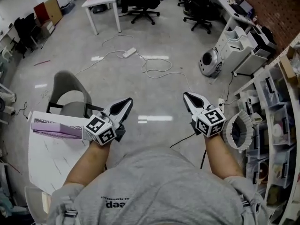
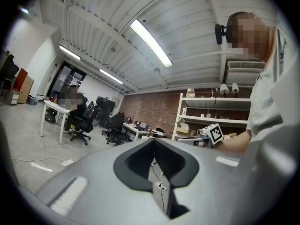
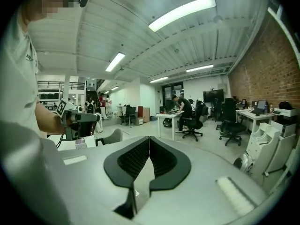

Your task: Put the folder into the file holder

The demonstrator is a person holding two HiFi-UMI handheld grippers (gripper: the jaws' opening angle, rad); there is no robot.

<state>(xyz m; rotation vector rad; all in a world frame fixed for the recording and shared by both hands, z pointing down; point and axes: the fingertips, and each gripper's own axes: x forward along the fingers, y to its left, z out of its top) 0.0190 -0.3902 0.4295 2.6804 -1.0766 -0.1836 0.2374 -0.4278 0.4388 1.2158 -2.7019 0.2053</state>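
Over a glossy grey floor (image 1: 154,93), two handheld tools held out side by side, well apart from each other.

Left gripper (image 1: 126,102): closed, pads pressed together up to the tips with nothing between them. Points forward and slightly right, out past the right edge of the white table (image 1: 47,163). Hangs with its marker cube over that table's far right corner.

Right gripper (image 1: 188,97): closed tight as well, pads meeting along their length, empty. Points forward and slightly left, above bare floor. Sits near a black cable (image 1: 183,139) trailing across the floor below it.

Lilac folder (image 1: 54,128): lies flat along the table's far edge, right end just beside the left gripper's cube. Touches neither gripper. Too small here to make out in detail.

Grey chair (image 1: 70,95): stands just beyond the table's far edge, behind the folder.

White power strip (image 1: 129,52): lies farther out on the floor, with a pale cord looping away from it.

Shelving (image 1: 276,125): lines the right side, packed with bins. Has a coiled white ribbed hose (image 1: 239,131) in front of it, just beside the right gripper's cube.

At the far end: a white desk (image 1: 101,3) and black office chairs (image 1: 145,3).
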